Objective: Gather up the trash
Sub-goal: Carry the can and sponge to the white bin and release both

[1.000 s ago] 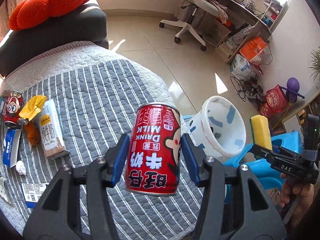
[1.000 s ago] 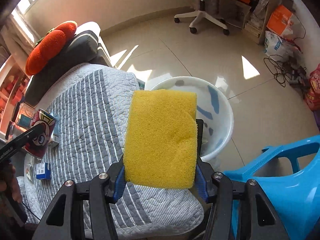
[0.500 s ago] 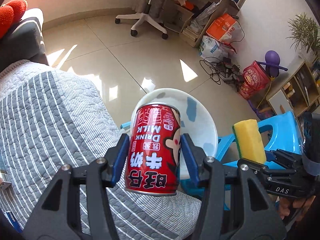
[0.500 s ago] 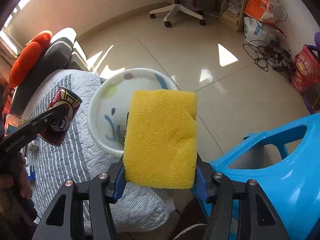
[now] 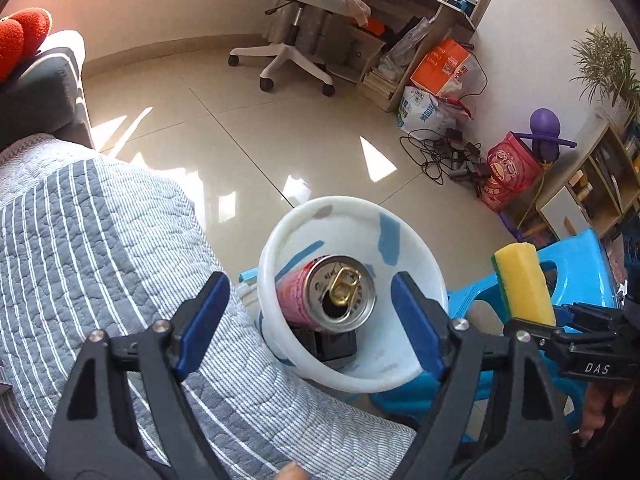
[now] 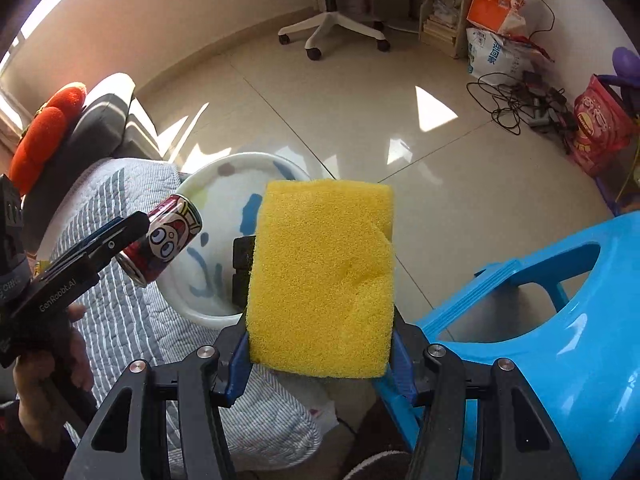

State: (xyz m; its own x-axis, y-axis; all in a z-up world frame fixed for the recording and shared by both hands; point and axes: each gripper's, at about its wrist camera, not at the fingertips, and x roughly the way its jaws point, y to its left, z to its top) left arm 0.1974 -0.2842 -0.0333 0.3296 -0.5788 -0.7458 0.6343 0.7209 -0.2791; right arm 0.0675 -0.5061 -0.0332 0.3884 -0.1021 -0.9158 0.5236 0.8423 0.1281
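A white bin [image 5: 344, 202] with blue marks stands on the floor beside the bed. My left gripper [image 5: 308, 280] hangs over it and its jaws are opening. The red milk-drink can [image 5: 320, 296] sits between them, free of both blue pads, top end towards me and down inside the bin's mouth. In the right wrist view the can [image 6: 164, 240] is tilted beside the left gripper's black finger [image 6: 116, 232]. My right gripper [image 6: 320, 320] is shut on a yellow sponge [image 6: 320, 276], held over the bin's near rim [image 6: 208, 316]. A black object [image 5: 332, 344] lies in the bin.
A grey striped quilt [image 5: 100, 240] covers the bed on the left. A blue plastic stool [image 6: 560, 320] stands right of the bin. Further off on the tiled floor are an office chair [image 5: 296, 20], cables [image 5: 444, 152], bags and a red-orange cushion [image 6: 44, 128].
Both grippers moved from over the quilt to over the bin. The left jaws have opened, and the can has left the pads and dropped lower into the bin's mouth.
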